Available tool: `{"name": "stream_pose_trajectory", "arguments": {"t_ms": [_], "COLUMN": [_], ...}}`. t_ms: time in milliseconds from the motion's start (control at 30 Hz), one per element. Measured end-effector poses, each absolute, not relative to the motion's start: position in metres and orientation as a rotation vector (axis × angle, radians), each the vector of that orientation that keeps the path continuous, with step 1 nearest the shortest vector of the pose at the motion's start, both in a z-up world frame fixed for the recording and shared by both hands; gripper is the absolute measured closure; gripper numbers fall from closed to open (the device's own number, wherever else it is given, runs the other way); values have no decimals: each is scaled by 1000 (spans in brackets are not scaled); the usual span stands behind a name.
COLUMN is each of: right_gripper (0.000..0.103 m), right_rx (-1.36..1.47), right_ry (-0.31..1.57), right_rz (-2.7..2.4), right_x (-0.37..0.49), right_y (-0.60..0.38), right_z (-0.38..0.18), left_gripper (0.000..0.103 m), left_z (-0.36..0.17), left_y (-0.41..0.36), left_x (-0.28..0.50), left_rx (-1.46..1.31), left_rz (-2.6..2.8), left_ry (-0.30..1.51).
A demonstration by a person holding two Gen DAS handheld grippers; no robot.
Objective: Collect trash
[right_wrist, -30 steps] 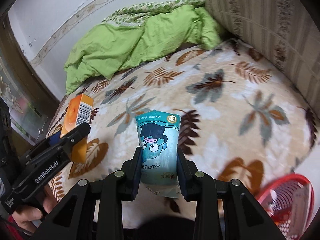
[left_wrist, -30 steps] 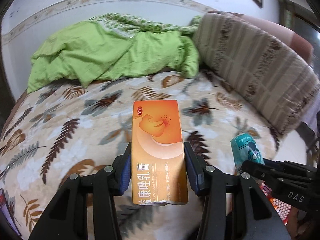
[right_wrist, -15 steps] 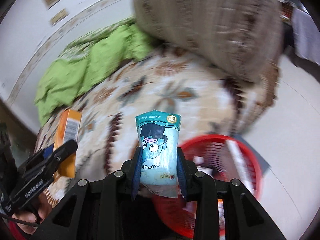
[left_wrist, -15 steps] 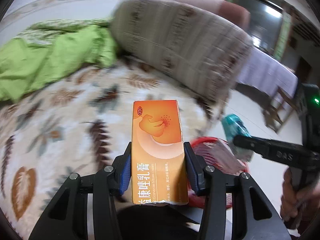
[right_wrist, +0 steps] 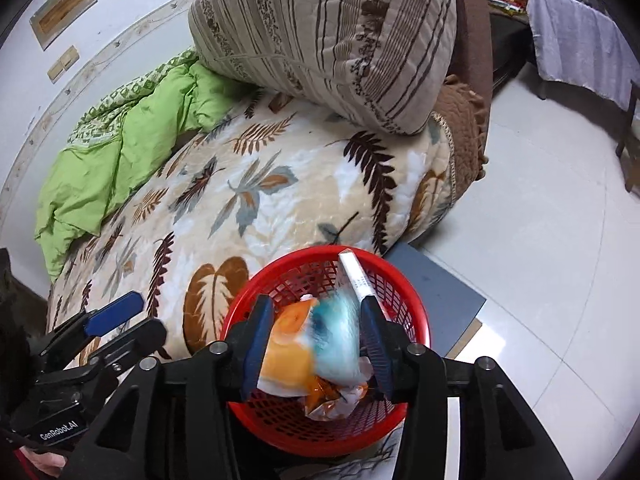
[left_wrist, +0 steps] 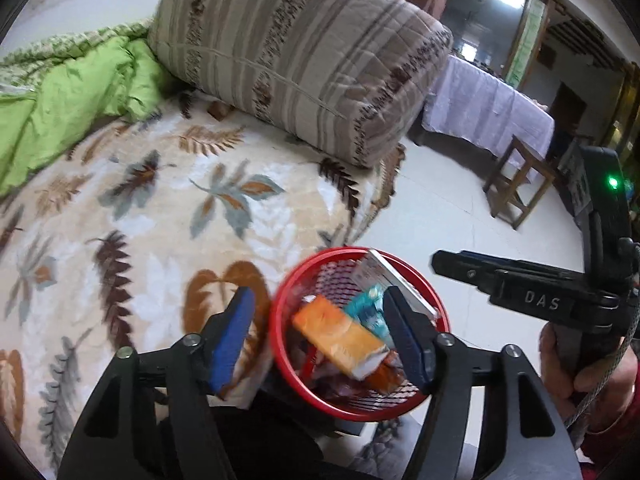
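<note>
red basket (right_wrist: 416, 304) beside bed, orange box (left_wrist: 340, 338), teal packet (right_wrist: 336, 340) inside

You have swung both grippers off the bed to above the red basket (left_wrist: 280, 354), which a second ago was only at the edge of view. Your left gripper (left_wrist: 320, 332) no longer clamps the orange box (left_wrist: 340, 338); its jaws are opening and the box lies tilted in the basket below them. Your right gripper (right_wrist: 316, 338) has let go of the teal packet (right_wrist: 336, 342), jaws opening, the packet blurred between them over the basket.
</note>
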State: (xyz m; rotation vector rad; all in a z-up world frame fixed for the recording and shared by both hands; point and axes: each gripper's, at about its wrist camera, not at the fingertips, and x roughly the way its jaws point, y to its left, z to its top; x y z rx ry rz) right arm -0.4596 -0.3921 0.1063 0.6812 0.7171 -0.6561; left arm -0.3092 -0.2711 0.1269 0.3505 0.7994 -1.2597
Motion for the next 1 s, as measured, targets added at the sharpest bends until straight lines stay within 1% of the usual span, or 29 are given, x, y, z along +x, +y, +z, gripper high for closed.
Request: {"name": "stream_pose_trajectory", "arguments": {"t_ms": [33, 100, 167, 200, 233, 267, 333, 367, 400, 433, 467, 600, 767, 1000], "right_gripper": [54, 49, 39, 37, 33, 26, 21, 20, 17, 10, 8, 8, 8, 8], "right_rx": [665, 624, 550, 523, 492, 471, 435, 422, 409, 400, 398, 381, 346, 336], "right_ry": [711, 697, 695, 691, 684, 680, 653, 639, 635, 627, 598, 503, 510, 535], "right_rz": [-670, -713, -795, -817, -842, -859, -901, -928, -958, -973, -976, -959, -978, -971], "right_x": [-460, -458, -454, -452, -449, -447, -444, -443, -442, -441, -442, -447, -442, -440], "right_y": [-390, -382, -368, -363, -355, -351, -337, -331, -324, -319, -311, -287, -271, -265], "right_z": [110, 118, 127, 130, 134, 136, 141, 143, 144, 145, 146, 151, 151, 147], "left_gripper": [33, 27, 22, 19, 18, 16, 9, 4, 3, 2, 2, 2, 0, 0], "left_z": [130, 137, 143, 147, 149, 152, 156, 157, 157, 157, 156, 148, 146, 143], "left_y": [-266, -253, -239, -230, -223, -217, -200, -193, -185, -179, -172, -158, -146, -147], "left_x": [-307, -302, -297, -294, -291, -289, -285, -283, -283, -282, -282, -281, -280, -276], "left_rx": [346, 340, 337, 332, 326, 318, 306, 304, 305, 310, 324, 340, 339, 365], "left_rz": [-1249, -1220, -1189, -1164, -1146, -1134, -1098, -1078, -1055, -1037, -1017, -949, -868, -830], "left_ry": [784, 746, 703, 679, 665, 655, 622, 606, 588, 578, 575, 583, 551, 575]}}
